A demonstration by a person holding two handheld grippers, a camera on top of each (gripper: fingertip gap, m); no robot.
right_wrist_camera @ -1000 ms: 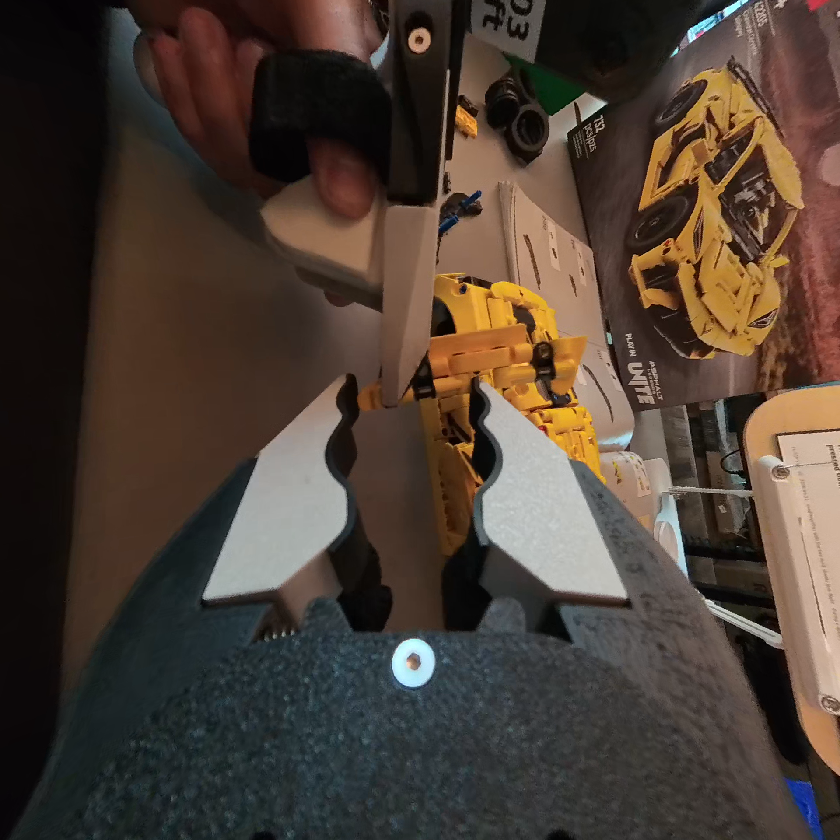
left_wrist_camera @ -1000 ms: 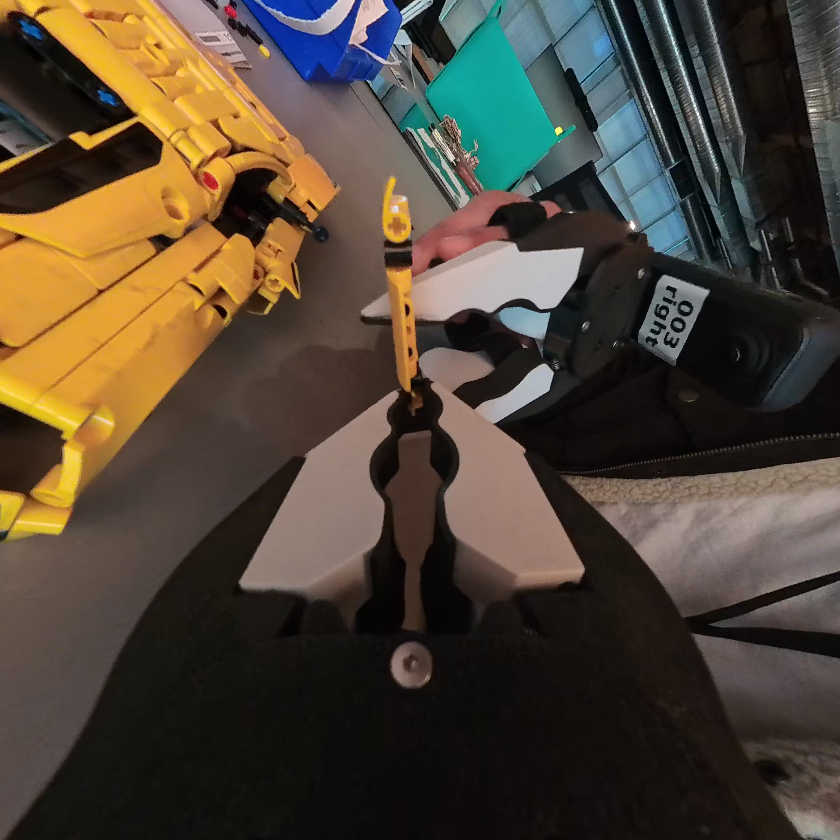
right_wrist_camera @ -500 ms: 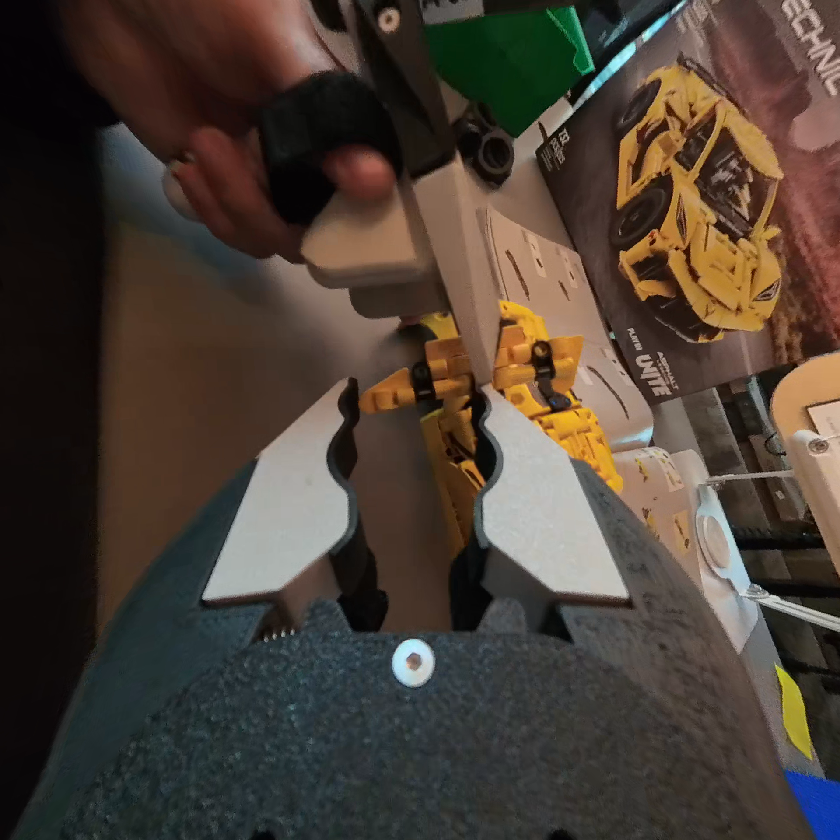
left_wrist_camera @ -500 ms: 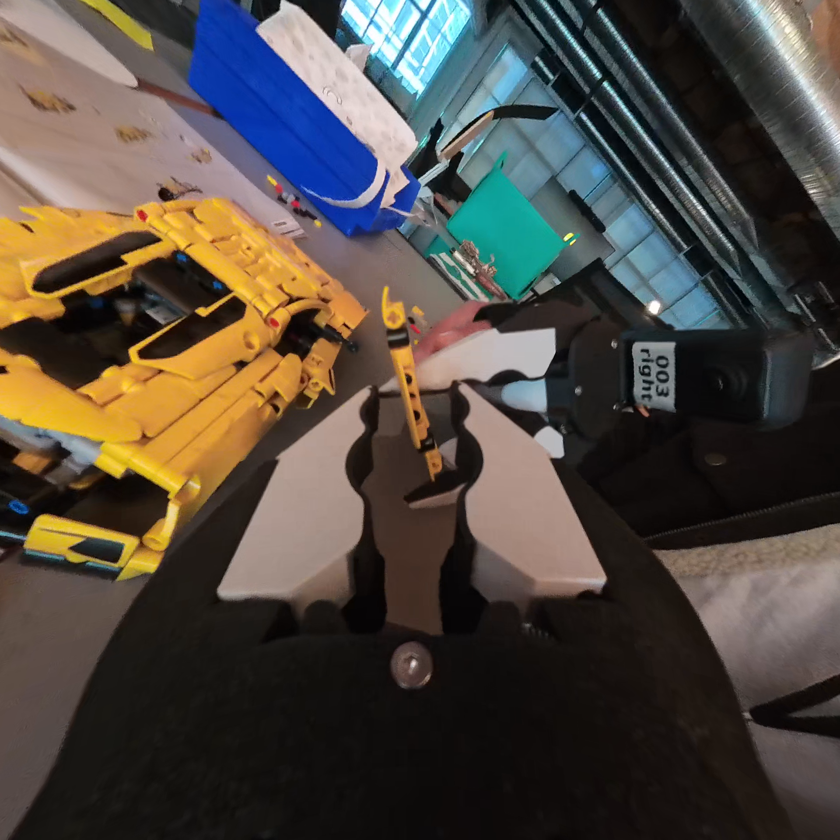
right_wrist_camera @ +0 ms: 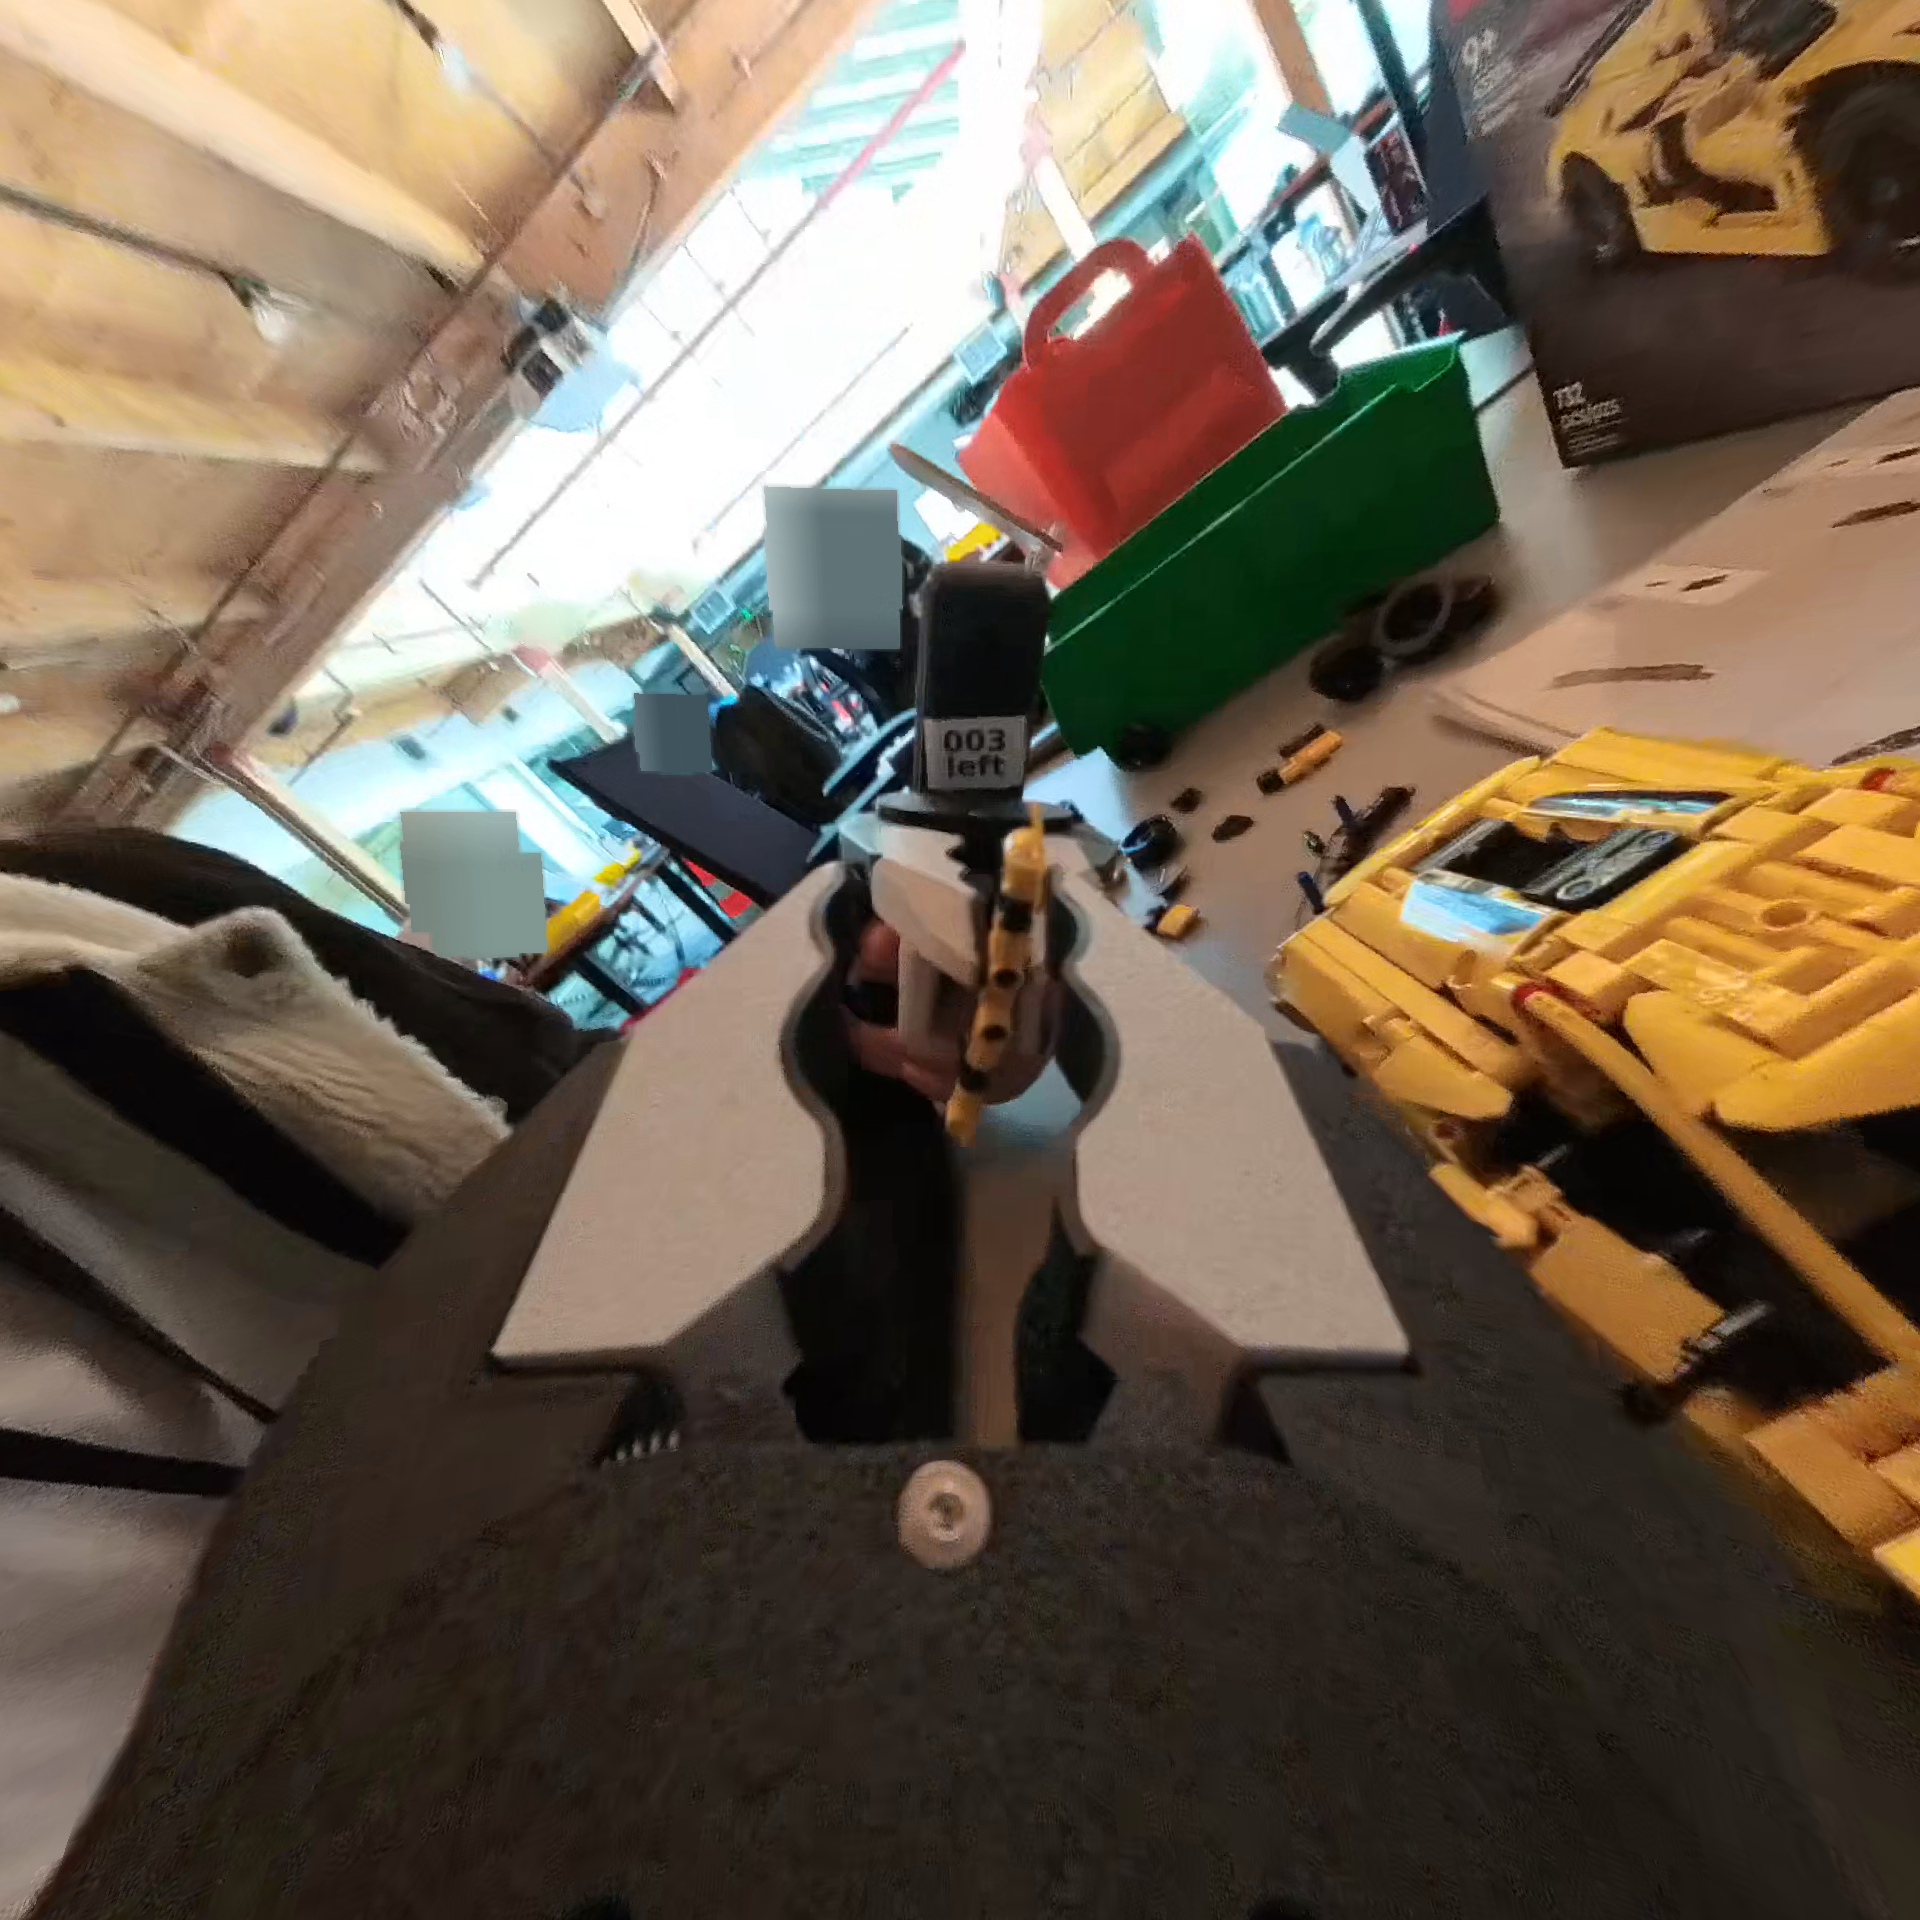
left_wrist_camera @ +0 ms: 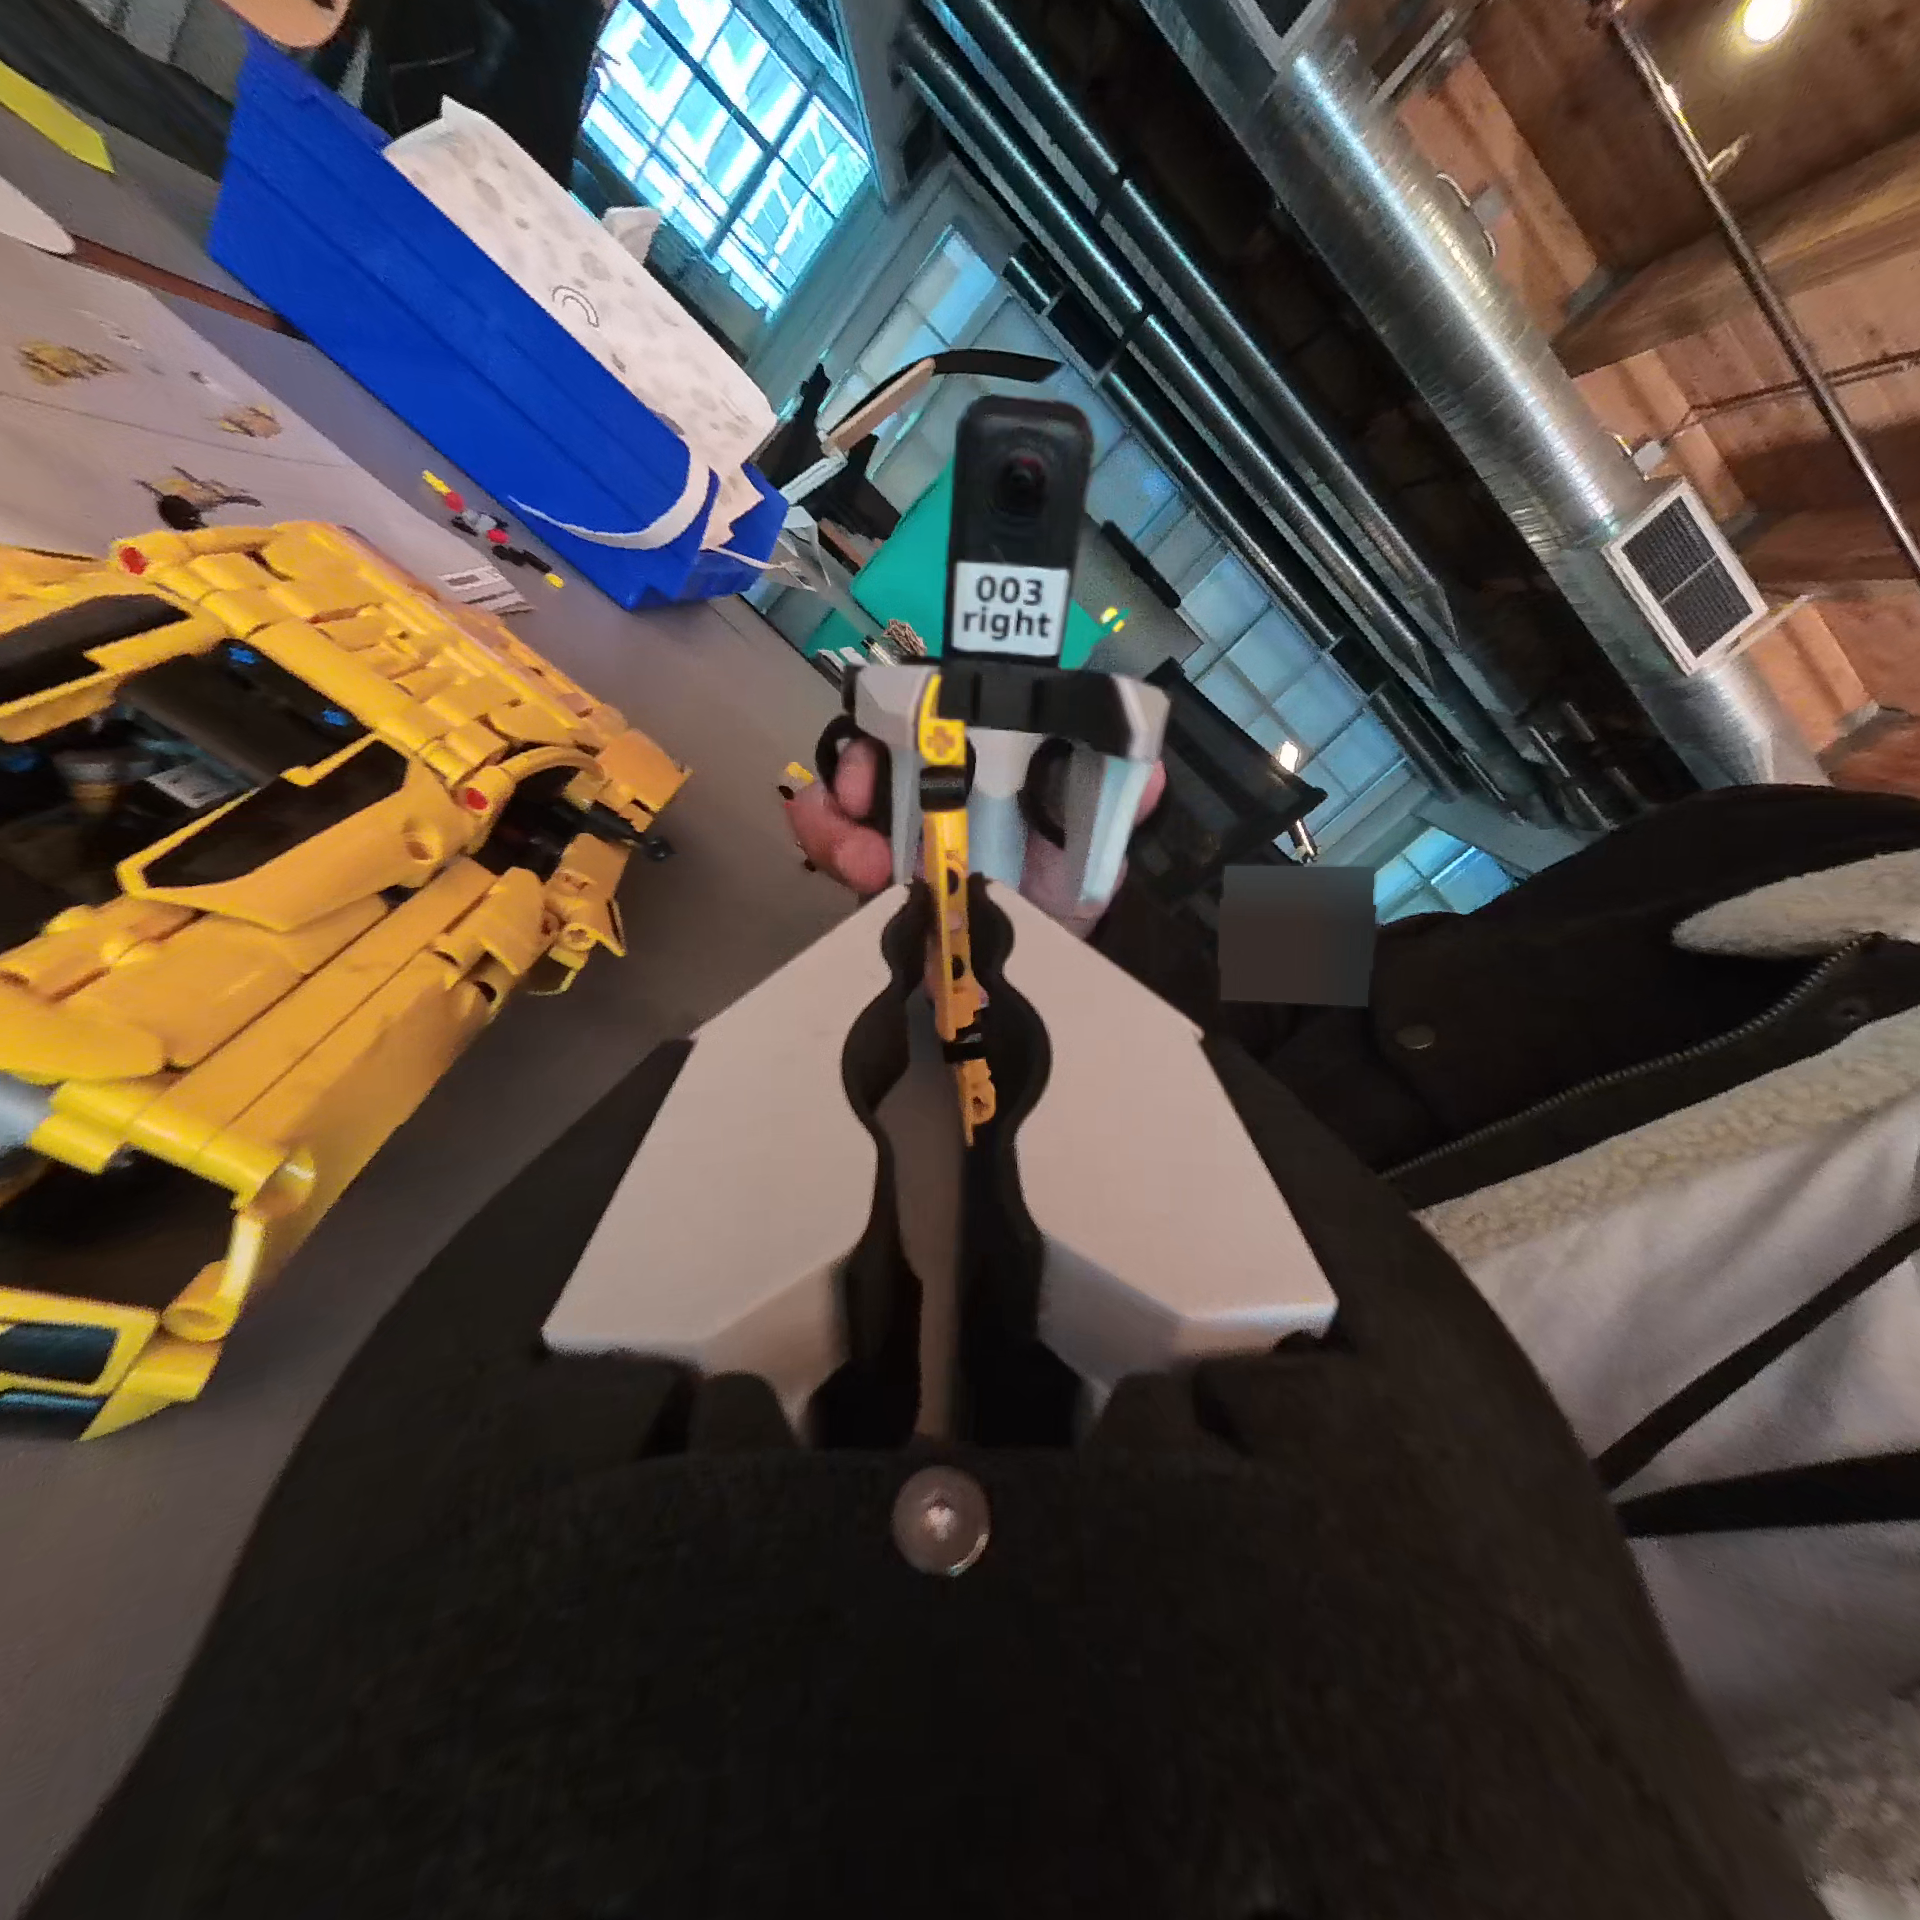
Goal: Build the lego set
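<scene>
Sitting under it all: a grey table (left_wrist_camera: 468,1143).
Car: big and yellow (left_wrist_camera: 312,831), lying on the table to the left in the left wrist view. It is on the right in the right wrist view (right_wrist_camera: 1610,987).
Box: dark, with a picture of a yellow car (right_wrist_camera: 1662,208), standing at the far end of the table.
Blue bin: (left_wrist_camera: 416,312) on the table behind the car, with white paper in it.
Green bin: (right_wrist_camera: 1247,582) on the table, near the box.
Red bag: (right_wrist_camera: 1132,395) sticking up out of the green bin.
Left gripper: (left_wrist_camera: 948,904) its fingers are squeezed together on the beam, near the beam's middle.
Right gripper: (right_wrist_camera: 956,883) its fingers are spread wide. It faces the left gripper, and the beam pokes into the gap without being pinched.
Hand: (left_wrist_camera: 852,831) wrapped round the right gripper's handle.
Tyres: black (right_wrist_camera: 1403,623), lying beside the green bin.
Beam: thin, yellow with black bits (left_wrist_camera: 948,831), held up in the air above the table, beside the car.
Small bits: black and yellow (right_wrist_camera: 1299,758), loose on the table between the green bin and the car.
</scene>
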